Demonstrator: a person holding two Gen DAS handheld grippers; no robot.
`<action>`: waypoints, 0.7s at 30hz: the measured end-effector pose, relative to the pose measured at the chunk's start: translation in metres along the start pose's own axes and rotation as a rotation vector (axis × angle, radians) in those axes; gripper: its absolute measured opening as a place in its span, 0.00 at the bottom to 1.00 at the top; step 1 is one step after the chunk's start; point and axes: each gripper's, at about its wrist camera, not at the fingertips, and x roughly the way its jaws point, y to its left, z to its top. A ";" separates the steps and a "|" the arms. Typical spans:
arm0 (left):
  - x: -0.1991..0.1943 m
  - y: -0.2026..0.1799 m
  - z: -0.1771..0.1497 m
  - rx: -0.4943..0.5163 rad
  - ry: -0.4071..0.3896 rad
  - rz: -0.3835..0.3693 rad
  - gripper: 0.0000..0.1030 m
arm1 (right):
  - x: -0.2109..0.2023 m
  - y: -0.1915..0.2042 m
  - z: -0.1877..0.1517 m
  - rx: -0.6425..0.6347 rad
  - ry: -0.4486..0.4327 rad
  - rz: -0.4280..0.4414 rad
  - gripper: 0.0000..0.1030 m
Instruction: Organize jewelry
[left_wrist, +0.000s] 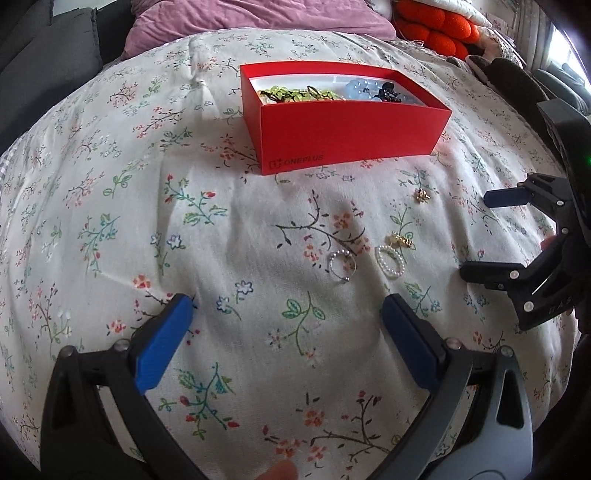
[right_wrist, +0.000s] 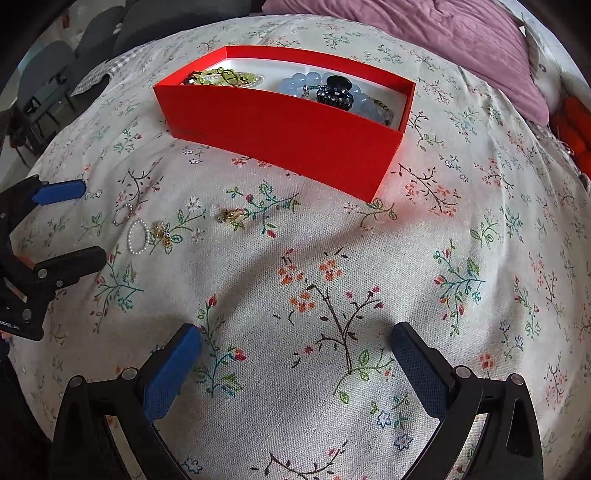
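Fingers of both the left gripper and right gripper wide apart, empty, over bed; red box already holds bracelets and hair clip, while two pearl rings and gold earrings remain on bedspread, so roughly half done.

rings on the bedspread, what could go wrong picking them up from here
1. The pearl ring lies right against a gold earring; the left gripper, open, could drag both.
2. The wire ring lies flat on the soft bedspread, so fingers may pinch fabric or press it into a fold.
3. The small gold stud blends with the floral print and could be missed or knocked by the right gripper.
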 end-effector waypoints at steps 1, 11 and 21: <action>0.002 0.000 0.001 0.008 0.000 0.004 0.99 | 0.001 0.000 -0.001 0.004 -0.007 -0.002 1.00; 0.008 -0.013 0.010 0.101 -0.018 -0.003 0.78 | 0.003 0.004 -0.003 0.006 0.029 -0.024 1.00; 0.007 -0.022 0.012 0.149 -0.042 -0.055 0.49 | -0.006 0.017 -0.004 0.008 0.001 -0.018 1.00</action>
